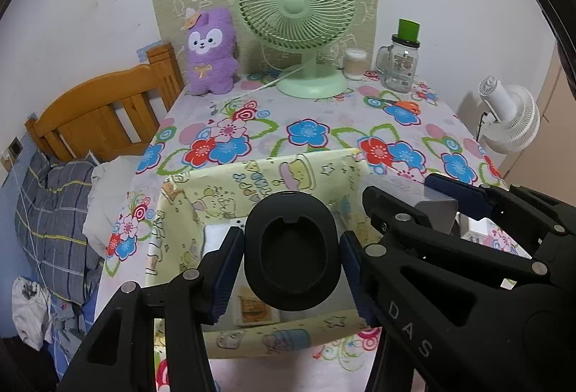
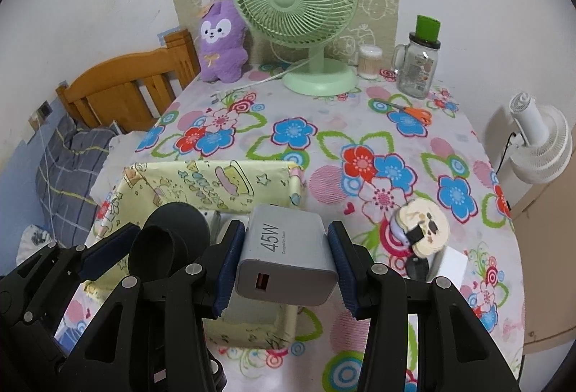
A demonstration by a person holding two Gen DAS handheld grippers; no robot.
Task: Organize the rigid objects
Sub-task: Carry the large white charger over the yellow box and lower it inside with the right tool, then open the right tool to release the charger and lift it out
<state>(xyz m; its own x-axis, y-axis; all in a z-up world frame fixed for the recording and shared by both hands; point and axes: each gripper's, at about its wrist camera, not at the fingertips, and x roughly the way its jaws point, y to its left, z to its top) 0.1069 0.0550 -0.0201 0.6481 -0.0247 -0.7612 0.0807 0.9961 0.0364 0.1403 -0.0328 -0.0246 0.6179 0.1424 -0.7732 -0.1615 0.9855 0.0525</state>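
Note:
My left gripper (image 1: 288, 257) is shut on a black oval holder (image 1: 291, 248) and holds it over the open yellow patterned box (image 1: 216, 183). My right gripper (image 2: 286, 257) is shut on a grey 45W charger (image 2: 288, 255), held above the same box (image 2: 212, 179) near its right side. The black holder also shows in the right wrist view (image 2: 169, 240), at the left. The charger shows in the left wrist view (image 1: 437, 212), at the right. Inside the box lie a white item (image 1: 214, 239) and a small printed card (image 1: 253, 311).
On the flowered tablecloth (image 2: 360, 125) stand a green fan (image 2: 302, 10), a purple plush (image 2: 221, 39), a glass jar with green lid (image 2: 419, 61), a cotton swab tub (image 2: 370, 61) and orange scissors (image 2: 414, 111). A cartoon clip (image 2: 424, 228) and white block (image 2: 450, 266) lie right. A bed (image 1: 100, 115) stands left.

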